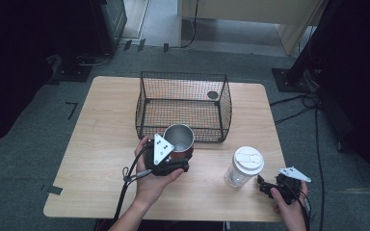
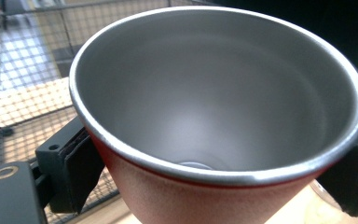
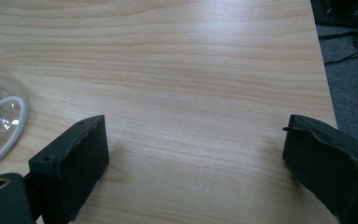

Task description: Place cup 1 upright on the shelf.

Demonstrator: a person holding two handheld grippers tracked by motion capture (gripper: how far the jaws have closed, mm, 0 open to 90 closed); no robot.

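My left gripper (image 1: 173, 161) clamps the cup (image 1: 178, 139), a pad pressing each side of its red wall in the left gripper view; the cup sits at frame centre, just in front of the wire basket (image 1: 183, 103). My right gripper (image 1: 270, 186), lower right, has its jaws apart over bare table (image 1: 101, 144). Just left of it stands a clear jar (image 1: 243, 167) with a white lid.

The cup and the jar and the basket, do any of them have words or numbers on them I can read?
No words or numbers can be read anywhere.
Metal cup: plain inside, red outside, no print showing.
Clear jar: white lid with raised shapes, no letters legible.
Wire basket: a small dark round spot at its back corner, too small to tell.
Table: bare wood grain.
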